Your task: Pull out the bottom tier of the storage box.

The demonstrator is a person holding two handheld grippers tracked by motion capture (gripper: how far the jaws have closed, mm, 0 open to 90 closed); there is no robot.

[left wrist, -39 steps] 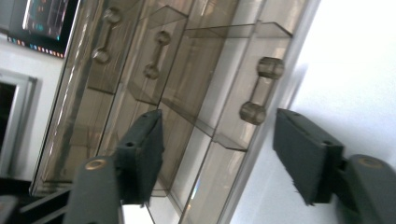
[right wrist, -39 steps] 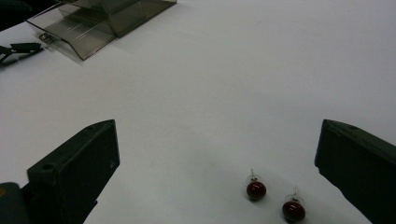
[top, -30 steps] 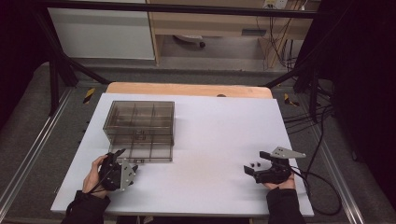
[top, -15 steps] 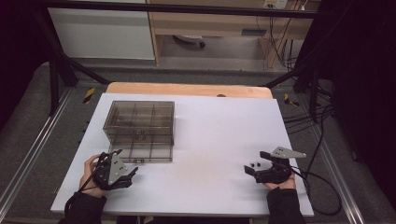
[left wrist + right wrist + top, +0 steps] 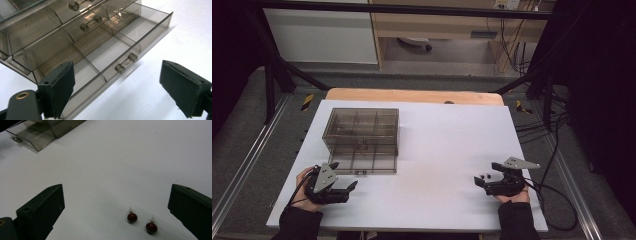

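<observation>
Two red earrings [image 5: 142,222] on the table, between the right hand-held gripper [image 5: 120,212] jaws, spread wide

A high camera looked down over the clear drawer box [image 5: 362,141], while each gripper camera sat low and close, both facing that box [image 5: 82,40] [image 5: 42,132].

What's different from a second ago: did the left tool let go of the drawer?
Yes. The left tool has backed off from the bottom drawer toward the table's near edge; its jaws have just been opening and nothing is between them. The drawer stays pulled out of the clear organizer. The right tool has not moved, open beside the two red earrings, which lie untouched.
</observation>
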